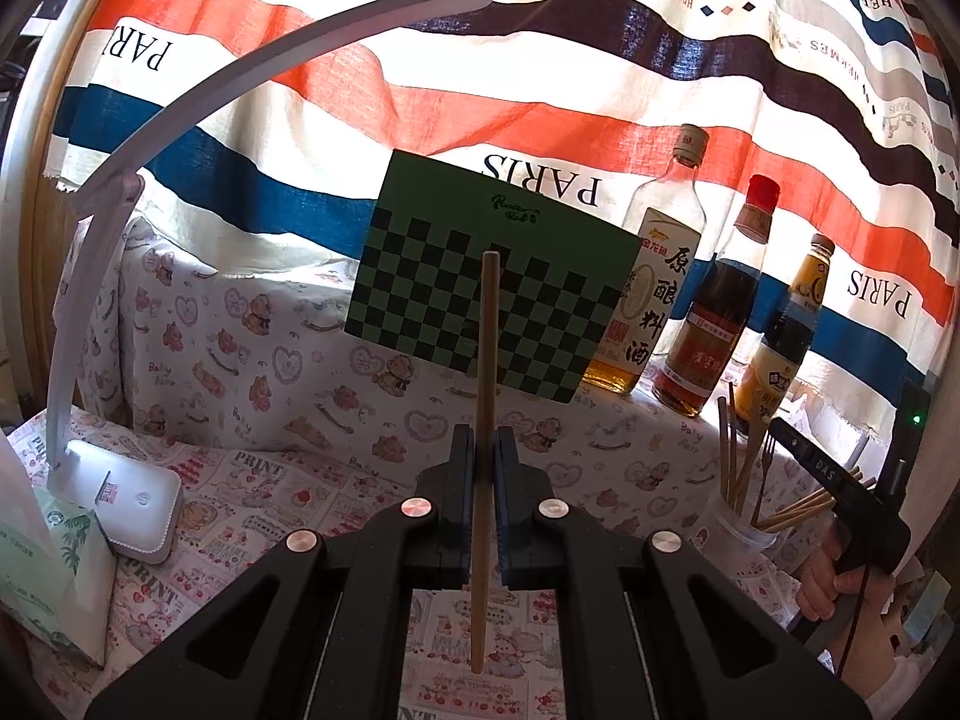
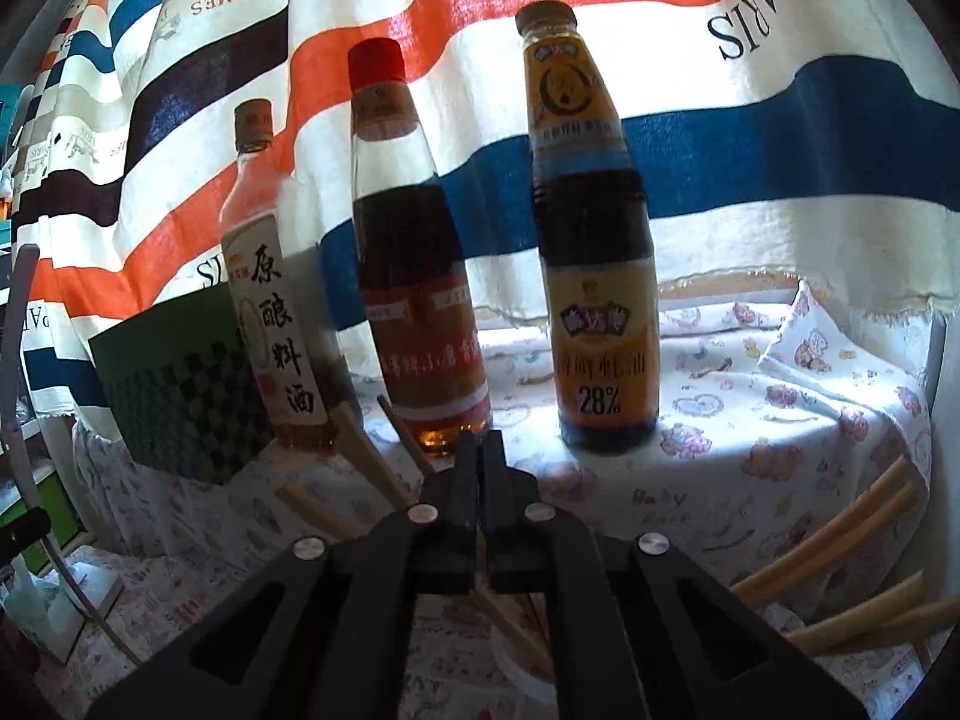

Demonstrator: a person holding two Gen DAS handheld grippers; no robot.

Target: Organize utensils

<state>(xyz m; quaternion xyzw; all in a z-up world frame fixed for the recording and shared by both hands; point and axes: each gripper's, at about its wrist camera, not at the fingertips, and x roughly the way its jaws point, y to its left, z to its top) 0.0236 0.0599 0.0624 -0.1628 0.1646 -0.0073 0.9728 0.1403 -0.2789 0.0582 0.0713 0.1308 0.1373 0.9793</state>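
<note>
- Chopstick [image 1: 485, 420]: a single pale wooden stick stands pinched between the blue pads of the left gripper [image 1: 485, 450]. Its long axis runs near vertical in the left wrist view, upper end in front of the checkerboard, lower end hanging below the pads above the printed cloth.
- Striped curtain [image 1: 540, 90] with "PARIS" lettering fills the back, hanging behind the raised ledge.
- Desk lamp [image 1: 120, 498], white, sits at the left edge of the table, its arm arching up and over to the right.
- Checkerboard card [image 1: 498, 282], green and black, leans on the cloth-covered ledge, just left of the bottles.
- Three bottles stand in a row on the ledge: a cooking wine bottle [image 1: 651, 300] with a white label, a red-capped bottle [image 1: 714, 324] of dark liquid, and a yellow-labelled bottle [image 1: 786, 336] marked 28% nearest the right edge.
- Clear cup [image 1: 744, 525] stands on the table below the bottles near the right edge, holding many chopsticks [image 1: 735, 450] and a fork that fan upward and to the right.
- Right gripper [image 2: 480, 450] hangs just over that cup in the right wrist view, its black jaws drawn nearly together with only a thin slit between; whether anything is caught there I cannot tell. Loose sticks [image 2: 360, 450] splay out to either side beneath it.
- In the left wrist view, the right gripper's body [image 1: 840, 480] shows beside the cup, with the person's hand [image 1: 834, 582] around its handle.
</note>
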